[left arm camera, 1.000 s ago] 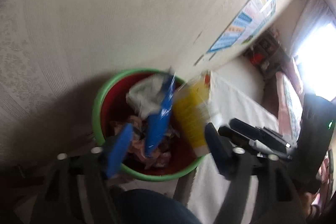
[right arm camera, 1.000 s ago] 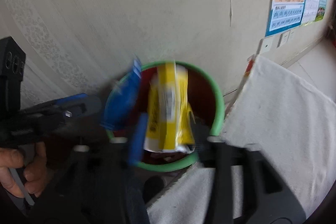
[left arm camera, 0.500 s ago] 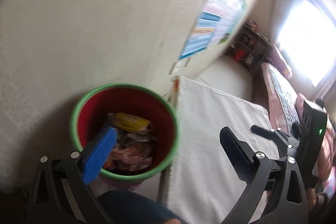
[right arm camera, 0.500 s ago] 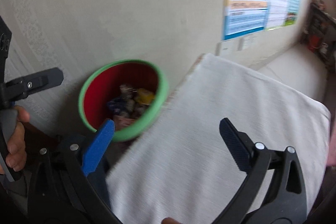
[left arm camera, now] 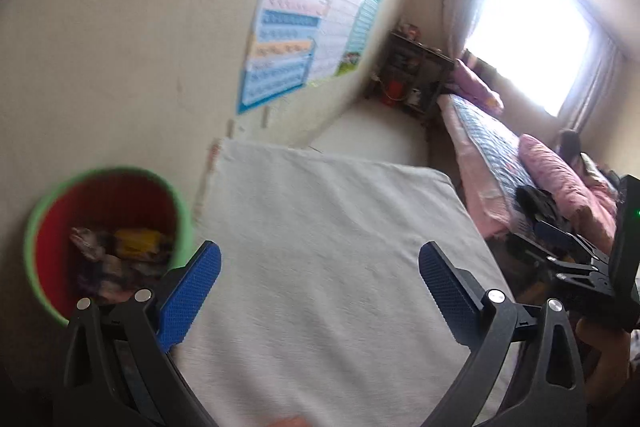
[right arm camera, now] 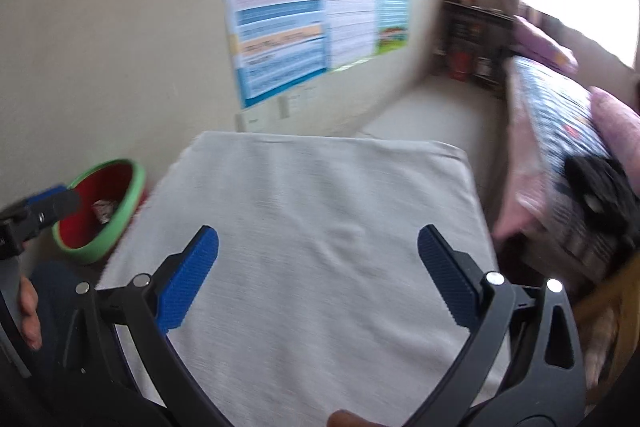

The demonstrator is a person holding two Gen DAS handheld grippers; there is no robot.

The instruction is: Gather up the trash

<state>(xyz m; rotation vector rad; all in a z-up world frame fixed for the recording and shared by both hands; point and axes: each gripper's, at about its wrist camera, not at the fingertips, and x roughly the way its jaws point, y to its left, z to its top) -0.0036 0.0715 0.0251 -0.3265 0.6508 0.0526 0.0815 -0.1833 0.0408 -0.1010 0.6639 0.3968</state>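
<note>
Trash (left arm camera: 120, 255) lies in a heap inside the round bin (left arm camera: 30, 247). The bin is red inside with a green rim, and it stands low by the wall, just beside the white cloth table (left arm camera: 332, 247). A yellow wrapper (left arm camera: 138, 242) sits on top of the heap.

The left gripper (left arm camera: 320, 267) hangs over the white cloth with its blue fingers (left arm camera: 190, 291) wide apart and nothing between them. The right gripper (right arm camera: 318, 253) is over the cloth too, also spread wide and holding nothing.

A big poster (right arm camera: 280, 7) is on the wall. A bed (left arm camera: 492, 147) with pink pillows (left arm camera: 560, 175) is on the right, under a bright window (left arm camera: 528, 39).
</note>
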